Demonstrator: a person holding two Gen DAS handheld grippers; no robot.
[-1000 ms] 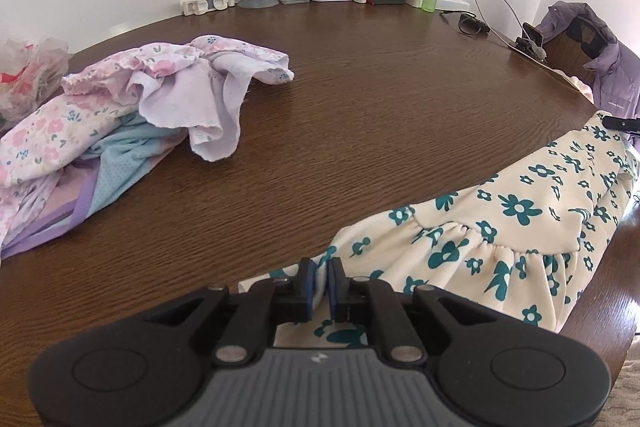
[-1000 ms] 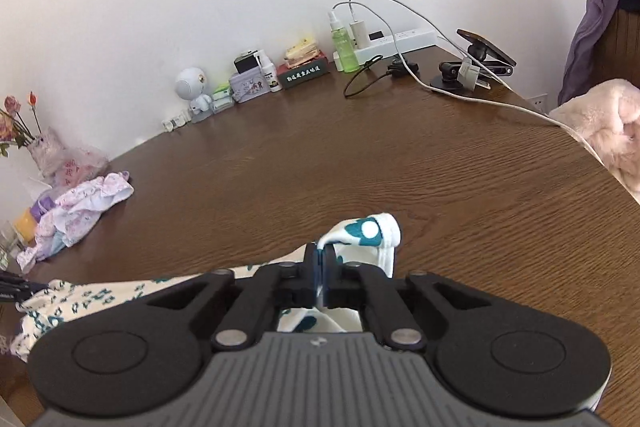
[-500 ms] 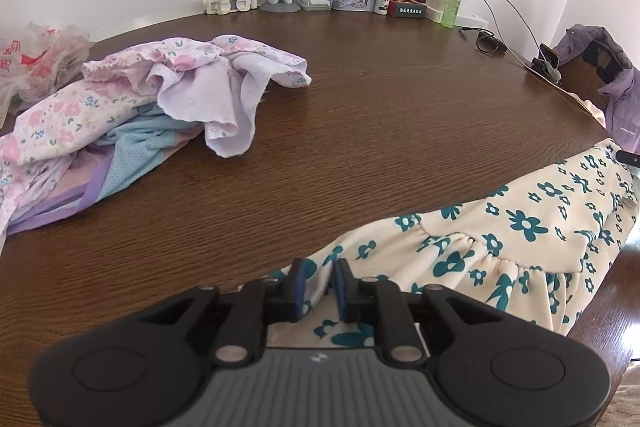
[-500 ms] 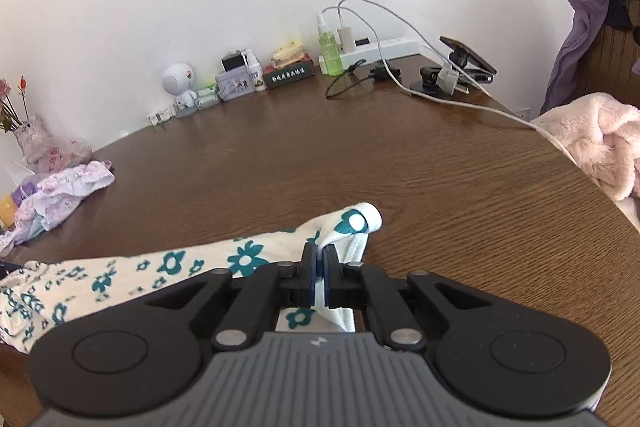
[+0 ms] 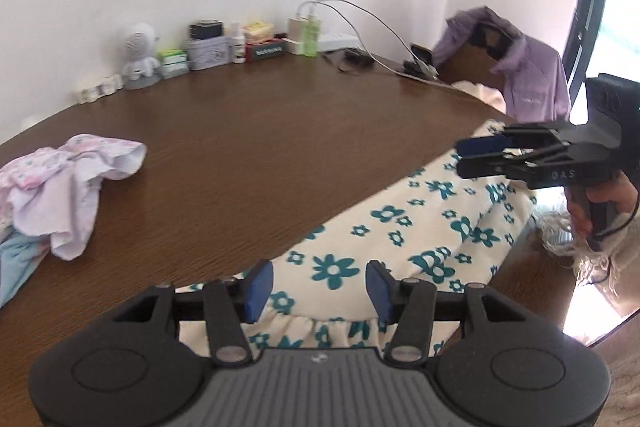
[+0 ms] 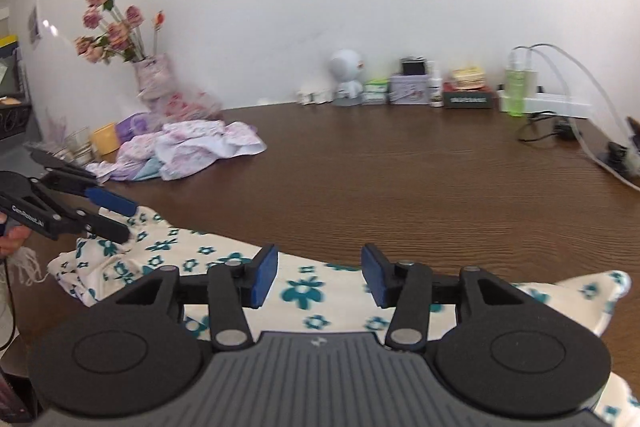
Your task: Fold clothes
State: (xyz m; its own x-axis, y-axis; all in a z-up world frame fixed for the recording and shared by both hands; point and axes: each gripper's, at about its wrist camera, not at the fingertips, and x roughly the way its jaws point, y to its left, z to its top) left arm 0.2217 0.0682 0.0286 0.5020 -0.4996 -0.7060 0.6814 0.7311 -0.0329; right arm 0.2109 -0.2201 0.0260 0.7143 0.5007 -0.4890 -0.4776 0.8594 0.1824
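A cream garment with teal flowers (image 5: 404,227) lies spread along the near edge of the brown table (image 5: 260,147); it also shows in the right wrist view (image 6: 320,287). My left gripper (image 5: 319,287) is open and empty just above the garment's near hem. My right gripper (image 6: 319,275) is open and empty above the garment's other end. Each gripper shows in the other's view: the right gripper (image 5: 480,155) over the far end, the left gripper (image 6: 116,219) over the crumpled end.
A pile of pink, white and light blue clothes (image 5: 60,187) lies at the table's left. Small items, a robot figure (image 5: 138,55), bottles and a power strip with cables (image 5: 332,39) line the wall. A purple jacket (image 5: 520,75) hangs on a chair. A vase of flowers (image 6: 132,67) stands far left.
Both grippers have opened and let go of the flowered garment, which now lies flat on the table. Both have lifted and turned, so each sees the other.
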